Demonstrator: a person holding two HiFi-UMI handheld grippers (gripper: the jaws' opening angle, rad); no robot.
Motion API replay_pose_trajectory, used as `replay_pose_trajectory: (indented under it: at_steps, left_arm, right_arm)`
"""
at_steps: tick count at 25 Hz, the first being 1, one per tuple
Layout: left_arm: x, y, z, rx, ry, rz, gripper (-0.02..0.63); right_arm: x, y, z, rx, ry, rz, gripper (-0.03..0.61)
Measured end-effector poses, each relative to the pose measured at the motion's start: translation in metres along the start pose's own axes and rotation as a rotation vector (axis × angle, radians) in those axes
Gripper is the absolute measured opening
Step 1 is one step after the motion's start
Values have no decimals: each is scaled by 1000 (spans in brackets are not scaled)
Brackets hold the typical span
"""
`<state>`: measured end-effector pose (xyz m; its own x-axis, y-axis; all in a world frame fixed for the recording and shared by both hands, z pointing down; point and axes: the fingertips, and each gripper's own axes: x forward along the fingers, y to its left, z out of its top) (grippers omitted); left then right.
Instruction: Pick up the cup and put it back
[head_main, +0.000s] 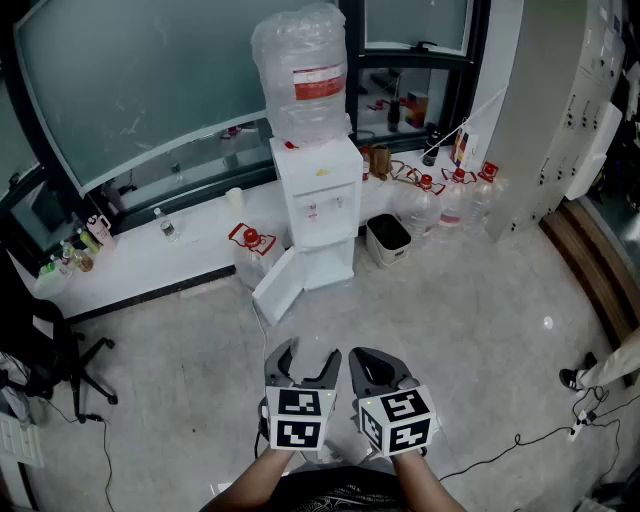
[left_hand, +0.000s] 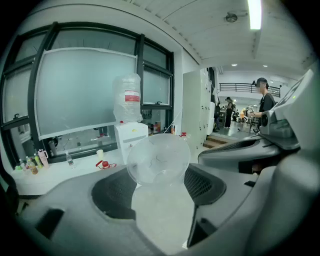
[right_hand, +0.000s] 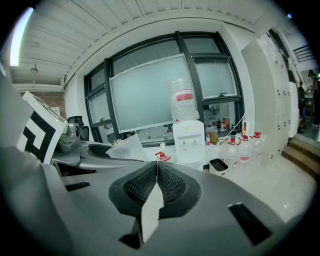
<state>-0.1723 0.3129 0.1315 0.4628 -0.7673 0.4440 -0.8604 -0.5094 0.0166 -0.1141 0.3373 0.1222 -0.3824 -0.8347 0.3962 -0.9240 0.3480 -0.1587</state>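
A clear plastic cup (left_hand: 161, 161) sits between the jaws of my left gripper (left_hand: 162, 172), which stand wide and close against its sides. From the right gripper view the same cup (right_hand: 128, 148) shows as a pale cone sticking out of the left gripper. In the head view the left gripper (head_main: 305, 358) and right gripper (head_main: 368, 358) are held side by side low over the floor, a few steps in front of a white water dispenser (head_main: 320, 200). My right gripper (right_hand: 156, 165) has its pads pressed together with nothing in them.
A white ledge (head_main: 140, 255) along the window carries bottles and a small paper cup (head_main: 234, 197). Beside the dispenser stand a bin (head_main: 387, 240) and several water jugs (head_main: 450, 200). An office chair (head_main: 60, 360) is at left, cables (head_main: 520, 440) at right. People (left_hand: 262, 102) stand far off.
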Motion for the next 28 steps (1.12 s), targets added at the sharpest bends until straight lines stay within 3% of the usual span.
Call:
replay_pose_trajectory:
  at_steps: [16,28]
  left_arm:
    - [10,19,-1,3,6,-16,302]
    - [71,13,27,18,17,22,302]
  right_arm:
    - [21,6,3,-6,17,-6,21]
    - [55,-51,22,7,15,38,21]
